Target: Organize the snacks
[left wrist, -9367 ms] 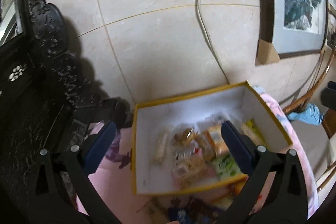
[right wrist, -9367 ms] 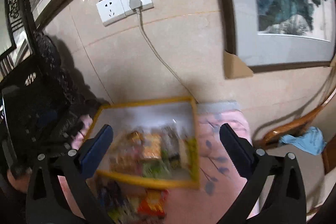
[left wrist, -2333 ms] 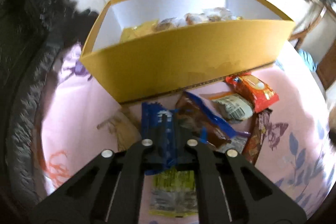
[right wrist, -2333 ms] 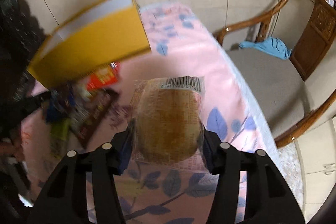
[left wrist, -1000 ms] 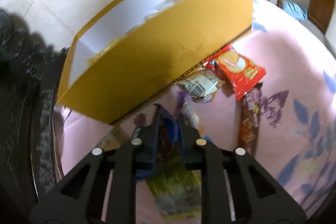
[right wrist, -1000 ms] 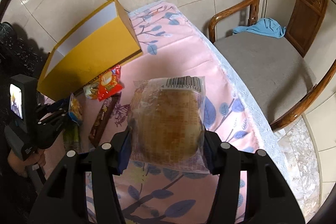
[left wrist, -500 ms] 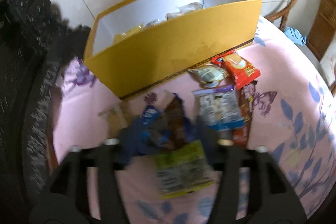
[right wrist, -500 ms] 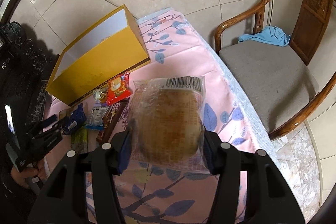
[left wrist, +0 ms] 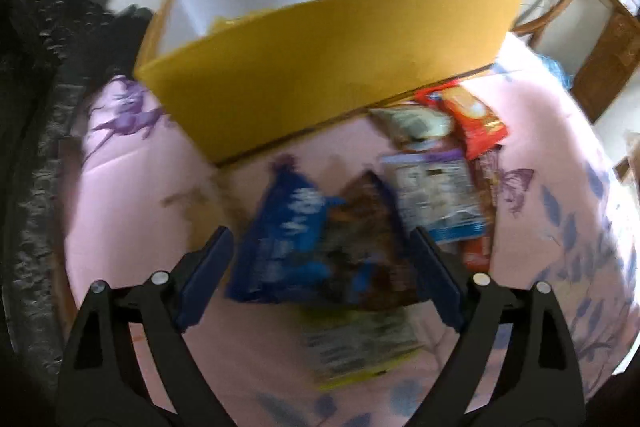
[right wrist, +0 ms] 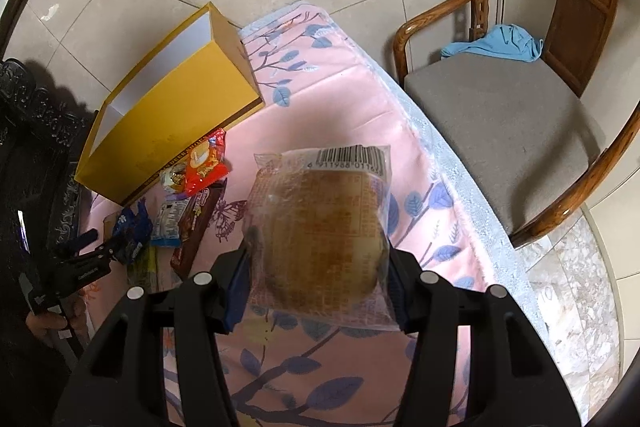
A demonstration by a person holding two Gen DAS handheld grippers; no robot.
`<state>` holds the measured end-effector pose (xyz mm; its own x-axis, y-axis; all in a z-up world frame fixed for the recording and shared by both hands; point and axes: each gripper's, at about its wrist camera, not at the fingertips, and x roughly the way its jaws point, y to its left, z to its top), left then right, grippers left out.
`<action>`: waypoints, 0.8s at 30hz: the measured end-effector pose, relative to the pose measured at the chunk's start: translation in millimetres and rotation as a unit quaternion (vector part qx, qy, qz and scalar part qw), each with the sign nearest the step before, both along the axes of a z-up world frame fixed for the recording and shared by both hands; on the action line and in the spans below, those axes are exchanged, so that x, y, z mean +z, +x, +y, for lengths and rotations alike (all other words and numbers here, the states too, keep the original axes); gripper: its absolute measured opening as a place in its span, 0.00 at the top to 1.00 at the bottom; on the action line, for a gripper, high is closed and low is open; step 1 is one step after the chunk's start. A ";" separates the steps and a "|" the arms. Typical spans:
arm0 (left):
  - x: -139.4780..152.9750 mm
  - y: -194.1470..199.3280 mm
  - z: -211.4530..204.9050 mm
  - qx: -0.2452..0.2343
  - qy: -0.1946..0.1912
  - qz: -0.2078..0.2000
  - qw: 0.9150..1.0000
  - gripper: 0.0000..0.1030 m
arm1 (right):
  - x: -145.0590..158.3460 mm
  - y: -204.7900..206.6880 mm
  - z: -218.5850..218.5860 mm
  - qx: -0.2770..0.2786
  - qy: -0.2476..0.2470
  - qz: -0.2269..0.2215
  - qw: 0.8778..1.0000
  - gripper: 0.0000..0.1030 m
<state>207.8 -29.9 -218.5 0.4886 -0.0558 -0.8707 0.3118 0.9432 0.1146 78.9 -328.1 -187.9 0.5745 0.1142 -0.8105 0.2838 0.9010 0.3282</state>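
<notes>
Our left gripper (left wrist: 320, 267) jaws are opening around a blue packet (left wrist: 284, 239) – yellow box (left wrist: 320, 67) ahead; our right gripper (right wrist: 316, 275) clamps a wrapped bun (right wrist: 320, 231).

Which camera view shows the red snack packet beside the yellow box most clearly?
The right wrist view: the red snack packet is small there but sharp, lying against the yellow box with its printing readable. The left wrist view shows it larger, but motion blur smears the printing.
</notes>
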 end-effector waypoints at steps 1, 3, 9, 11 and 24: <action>-1.7 -1.9 -4.7 -0.016 0.024 -0.005 1.000 0.12 | 0.5 0.6 -0.6 0.002 0.000 0.000 1.000 0.46; -2.2 -6.3 -7.9 -0.044 0.067 -0.008 0.997 0.12 | 3.2 0.6 -1.1 0.005 -0.001 -0.004 1.000 0.46; 2.0 0.2 23.6 0.075 0.030 0.012 0.997 0.10 | 1.1 3.5 -3.8 0.005 -0.001 -0.004 1.000 0.46; 4.1 2.1 20.4 0.097 0.002 -0.005 0.995 0.09 | -2.1 4.4 -1.5 0.011 0.003 0.001 1.000 0.46; 18.2 -14.7 -15.2 0.240 0.084 -0.032 0.967 0.04 | -15.2 5.4 -2.3 0.021 0.016 0.014 1.000 0.46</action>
<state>193.1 -45.1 -200.2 0.4757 0.3305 -0.8151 -0.1687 0.9438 0.2842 84.3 -330.4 -203.1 0.5463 0.1635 -0.8215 0.2553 0.9016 0.3493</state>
